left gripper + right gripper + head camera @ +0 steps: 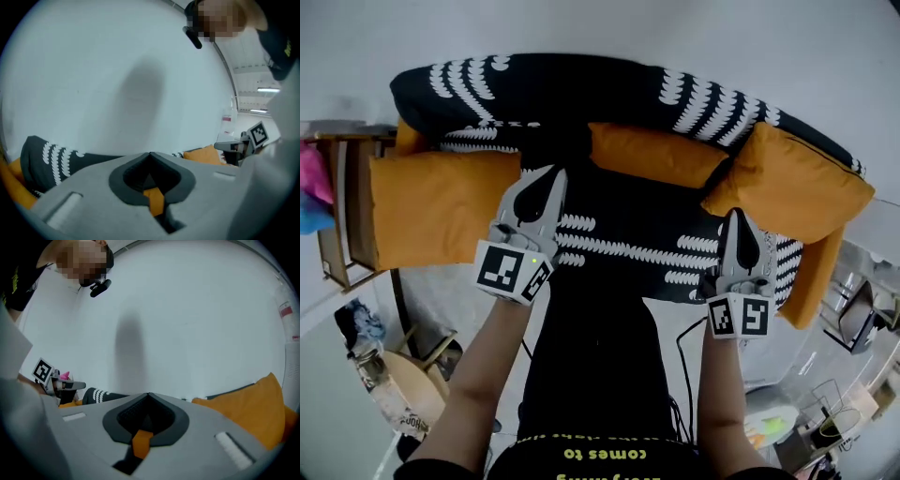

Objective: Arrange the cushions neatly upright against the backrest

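The sofa [609,239] wears a black cover with white patterns. Three orange cushions lie on it: a large one [441,206] flat at the left end, a middle one [652,155] leaning on the backrest, and one [797,183] tilted at the right end. My left gripper [556,174] hovers over the seat beside the left cushion, shut and empty. Near the right cushion my right gripper [735,216] is likewise shut with nothing in it. In the left gripper view the closed jaws [150,153] point at the wall above the backrest [51,157]. The right gripper view shows its jaws [148,394] closed, with the right cushion [253,408] beside them.
A white wall [609,28] rises behind the sofa. A wooden side table [342,216] with pink and blue things [311,183] stands at the left. A round wooden stool [389,384] and clutter [825,412] sit on the floor either side of my legs [591,347].
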{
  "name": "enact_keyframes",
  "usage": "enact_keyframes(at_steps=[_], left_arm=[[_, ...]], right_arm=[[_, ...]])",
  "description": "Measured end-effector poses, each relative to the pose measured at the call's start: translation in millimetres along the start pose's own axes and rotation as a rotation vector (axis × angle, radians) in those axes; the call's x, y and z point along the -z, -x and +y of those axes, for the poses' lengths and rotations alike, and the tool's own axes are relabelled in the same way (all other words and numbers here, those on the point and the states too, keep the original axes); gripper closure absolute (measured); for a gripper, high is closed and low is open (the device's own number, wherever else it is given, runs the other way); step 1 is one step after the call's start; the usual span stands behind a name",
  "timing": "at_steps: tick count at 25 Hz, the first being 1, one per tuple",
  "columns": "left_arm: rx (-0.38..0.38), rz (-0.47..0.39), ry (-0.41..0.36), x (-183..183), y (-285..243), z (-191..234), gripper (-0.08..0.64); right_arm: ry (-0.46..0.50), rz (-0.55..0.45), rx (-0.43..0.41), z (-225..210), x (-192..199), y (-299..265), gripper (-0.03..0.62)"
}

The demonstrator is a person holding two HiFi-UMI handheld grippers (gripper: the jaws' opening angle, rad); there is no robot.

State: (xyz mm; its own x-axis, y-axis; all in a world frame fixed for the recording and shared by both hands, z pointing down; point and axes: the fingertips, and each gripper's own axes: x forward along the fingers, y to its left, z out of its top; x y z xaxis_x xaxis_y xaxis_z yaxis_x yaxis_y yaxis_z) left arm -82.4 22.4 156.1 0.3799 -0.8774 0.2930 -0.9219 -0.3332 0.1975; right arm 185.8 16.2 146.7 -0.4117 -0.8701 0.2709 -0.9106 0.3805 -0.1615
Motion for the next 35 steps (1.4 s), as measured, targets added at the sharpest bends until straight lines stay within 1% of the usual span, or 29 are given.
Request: enact_keyframes(at_steps=[3,6,8,11,14,16,18,20,22,24,26,28,30,31,33,35], left_arm=[[-0.025,-0.058,-0.01,-40.9,24.1,-4.6,0.56],[-0.058,-0.076,-0.026,-70.1,55.4,-6.9,0.56],[-0.097,-0.065,-0.048,-81.4,79.6,-2.9,0.56],[-0.184,-0.055,-0.072,-94.1,112.1,15.5,0.56],[-0.249,-0.071,-0.084,-110.8,141.7,36.1,0.56],[-0.293,-0.1,-0.098,-126.2,162.6,56.4,0.56],[-0.347,-0.136,-0.105,-144.2,183.1,87.6,0.56],[-0.391,-0.171,-0.107,-160.0,204.5,122.6,0.56],[-0.413,-0.194,-0.114,-169.6,225.5,158.2,0.56],[-0.414,-0.199,-0.126,-171.5,243.6,195.5,0.56],[-0.387,-0.187,-0.134,-165.3,256.6,232.5,0.56],[-0.321,-0.165,-0.124,-156.0,264.5,267.9,0.56],[-0.241,-0.162,-0.088,-155.3,270.6,305.6,0.56],[-0.211,-0.167,-0.079,-158.7,275.2,324.7,0.56],[-0.187,-0.162,-0.112,-164.8,289.2,358.8,0.56],[-0.198,-0.14,-0.149,-164.3,306.1,387.3,0.56]], right_arm=[[0.013,-0.077,-0.03,15.2,-52.4,9.7,0.581],[0.004,-0.109,-0.069,33.6,-88.5,26.3,0.581],[-0.012,-0.12,-0.099,46.9,-104.4,35.5,0.581],[-0.026,-0.145,-0.133,61.8,-122.7,33.9,0.581],[-0.041,-0.161,-0.156,79.0,-140.3,30.6,0.581],[-0.029,-0.175,-0.178,97.1,-151.9,27.6,0.581],[-0.012,-0.189,-0.189,117.6,-160.8,21.5,0.581],[0.0,-0.198,-0.181,139.4,-166.8,15.4,0.581],[0.004,-0.209,-0.164,164.5,-171.0,9.8,0.581],[0.008,-0.221,-0.139,194.6,-171.6,2.2,0.581],[0.022,-0.226,-0.097,228.1,-167.0,-6.9,0.581],[0.017,-0.22,-0.025,259.4,-156.7,-13.2,0.581],[-0.031,-0.214,0.068,286.3,-143.1,-17.1,0.581],[-0.063,-0.211,0.1,300.9,-135.3,-20.1,0.581],[-0.099,-0.186,0.115,336.2,-120.3,-28.7,0.581],[-0.086,-0.159,0.101,373.0,-114.6,-35.9,0.581]])
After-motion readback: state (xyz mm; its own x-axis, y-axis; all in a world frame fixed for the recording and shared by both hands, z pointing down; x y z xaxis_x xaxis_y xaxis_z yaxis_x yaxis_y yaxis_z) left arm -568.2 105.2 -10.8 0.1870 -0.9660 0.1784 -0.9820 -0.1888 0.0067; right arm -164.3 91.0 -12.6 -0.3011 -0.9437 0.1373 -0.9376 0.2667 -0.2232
